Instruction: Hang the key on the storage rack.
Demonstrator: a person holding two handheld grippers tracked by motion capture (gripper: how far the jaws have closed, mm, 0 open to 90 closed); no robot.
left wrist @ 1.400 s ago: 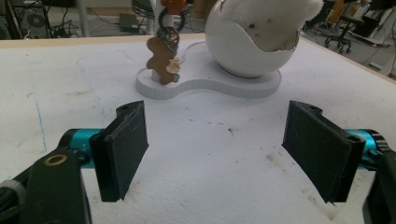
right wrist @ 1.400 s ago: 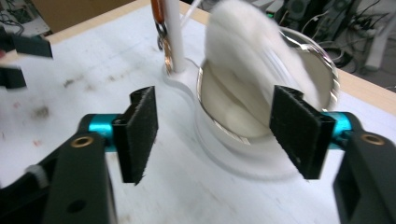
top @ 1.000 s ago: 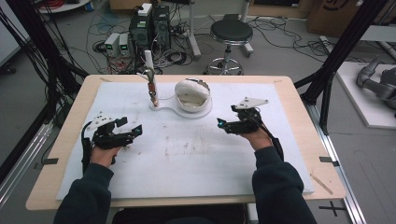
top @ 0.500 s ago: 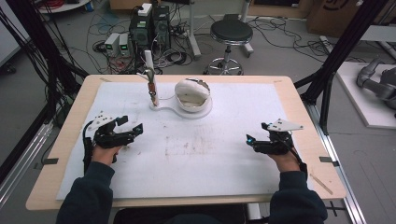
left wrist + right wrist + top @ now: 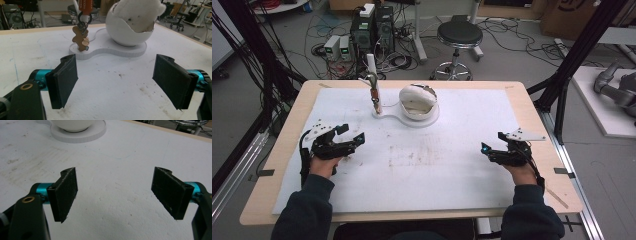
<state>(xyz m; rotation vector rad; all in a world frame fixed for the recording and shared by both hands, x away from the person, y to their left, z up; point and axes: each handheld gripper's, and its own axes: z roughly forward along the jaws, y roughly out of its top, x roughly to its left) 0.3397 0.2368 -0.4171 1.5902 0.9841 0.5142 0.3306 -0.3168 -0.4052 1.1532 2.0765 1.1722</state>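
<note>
A white egg-shaped bowl (image 5: 418,100) stands on a flat white base (image 5: 387,114) at the back middle of the table, with white fluffy stuffing (image 5: 138,11) inside it. Beside it a brown gingerbread-shaped charm (image 5: 80,38) hangs from a ring on an upright post (image 5: 374,92). My left gripper (image 5: 352,133) rests open on the left side, with nothing between its jaws, pointing toward the base (image 5: 110,47). At the right side my right gripper (image 5: 492,142) is open and holds nothing; the white mat (image 5: 112,170) lies between its jaws and the base's round end (image 5: 77,133) is far ahead.
A stained white mat (image 5: 422,165) covers most of the wooden table (image 5: 532,105). Black frame posts (image 5: 572,65) stand at the table's right and left corners. A stool (image 5: 458,35) and electronics boxes (image 5: 372,25) sit on the floor beyond the far edge.
My right gripper has moved from near the bowl out to the right side of the table and toward the person. The left gripper has stayed in place.
</note>
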